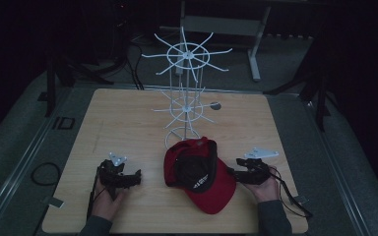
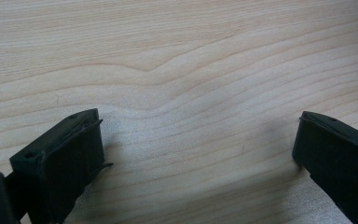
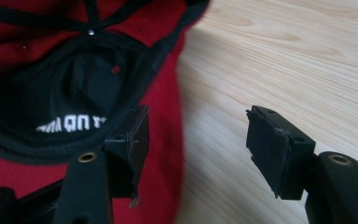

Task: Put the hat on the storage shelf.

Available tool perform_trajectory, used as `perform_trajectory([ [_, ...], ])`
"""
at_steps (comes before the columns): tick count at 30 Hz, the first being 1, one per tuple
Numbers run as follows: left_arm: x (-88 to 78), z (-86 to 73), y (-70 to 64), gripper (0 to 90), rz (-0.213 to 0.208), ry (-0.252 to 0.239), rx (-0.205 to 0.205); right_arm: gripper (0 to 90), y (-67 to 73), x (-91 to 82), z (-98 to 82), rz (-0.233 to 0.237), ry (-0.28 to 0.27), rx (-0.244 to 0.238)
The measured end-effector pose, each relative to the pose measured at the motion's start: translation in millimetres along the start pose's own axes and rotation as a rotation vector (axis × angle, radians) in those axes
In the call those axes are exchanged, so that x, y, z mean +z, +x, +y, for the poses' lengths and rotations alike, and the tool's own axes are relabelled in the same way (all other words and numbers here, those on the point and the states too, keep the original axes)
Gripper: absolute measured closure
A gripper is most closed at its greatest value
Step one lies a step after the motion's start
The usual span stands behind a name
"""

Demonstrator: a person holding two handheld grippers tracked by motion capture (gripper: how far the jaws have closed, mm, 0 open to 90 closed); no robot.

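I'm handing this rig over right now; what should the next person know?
Left gripper: open, over bare table, holding nothing.
Right gripper: open at the cap's edge, one jaw over the cap's rim, nothing gripped.
Cap: red, lying upside down in front of the white rack.
Done: nothing visible yet; the rack's hooks are bare.
Left: probably grip the cap and hang it on the rack.

Red cap (image 1: 199,172) laid upside down on wooden table (image 1: 128,123).
Cap flanked by left gripper (image 1: 137,175) and right gripper (image 1: 232,170); white rack (image 1: 187,93) stood behind.

Cap (image 1: 200,172) before rack (image 1: 186,93), between tongs.
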State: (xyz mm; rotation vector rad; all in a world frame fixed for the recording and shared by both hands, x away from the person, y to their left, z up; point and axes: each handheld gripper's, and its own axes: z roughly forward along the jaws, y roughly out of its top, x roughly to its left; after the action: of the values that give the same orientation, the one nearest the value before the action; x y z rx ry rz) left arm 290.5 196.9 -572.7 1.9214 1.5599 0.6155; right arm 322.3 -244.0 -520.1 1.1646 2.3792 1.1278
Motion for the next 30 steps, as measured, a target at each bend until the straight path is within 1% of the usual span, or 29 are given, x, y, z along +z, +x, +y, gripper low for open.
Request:
perform_trajectory([
  [1,0.0,0.0,0.0,1.9,0.000,0.000,0.000,39.1,0.0,0.0,0.0,0.000,0.000,0.000],
  [2,0.0,0.0,0.0,1.9,0.000,0.000,0.000,39.8,4.7,9.2,7.0,0.026,0.012,-0.014],
  [4,0.0,0.0,0.0,1.9,0.000,0.000,0.000,40.7,7.2,15.2,12.0,0.043,0.018,-0.023],
  [7,0.0,0.0,0.0,1.9,0.000,0.000,0.000,42.3,7.2,24.8,16.9,0.071,0.041,-0.016],
  [10,0.0,0.0,0.0,1.9,0.000,0.000,0.000,51.0,5.0,31.2,18.7,0.093,0.070,-0.010],
  [12,-0.1,0.0,0.0,1.9,0.000,0.001,0.001,59.9,4.3,31.7,18.9,0.119,0.083,-0.011],
  [13,-0.1,0.0,0.0,1.9,0.000,0.001,0.001,59.9,4.3,31.7,18.9,0.119,0.083,-0.011],
  [15,-0.1,0.0,0.1,1.9,0.000,0.002,0.002,66.8,3.9,30.7,18.9,0.125,0.089,-0.015],
  [18,-0.1,0.0,0.1,1.9,0.000,0.001,0.001,72.8,1.2,24.6,19.1,0.149,0.068,0.012],
  [20,-0.1,0.0,0.1,1.9,0.000,0.001,0.001,73.5,0.5,22.7,19.0,0.147,0.062,0.014],
  [21,-0.1,0.0,0.0,2.0,0.000,0.001,0.001,74.8,-1.8,16.9,18.5,0.135,0.056,0.022],
  [23,0.0,0.0,0.0,1.9,0.000,0.001,0.001,75.3,-4.7,12.5,17.7,0.113,0.048,0.025],
  [28,-0.1,0.0,0.1,1.9,0.000,0.001,0.001,76.9,-18.6,0.0,12.7,0.049,0.011,0.067],
  [30,0.0,0.0,0.0,1.9,0.000,0.001,0.001,77.3,-25.0,-5.4,11.1,0.032,0.004,0.086],
])
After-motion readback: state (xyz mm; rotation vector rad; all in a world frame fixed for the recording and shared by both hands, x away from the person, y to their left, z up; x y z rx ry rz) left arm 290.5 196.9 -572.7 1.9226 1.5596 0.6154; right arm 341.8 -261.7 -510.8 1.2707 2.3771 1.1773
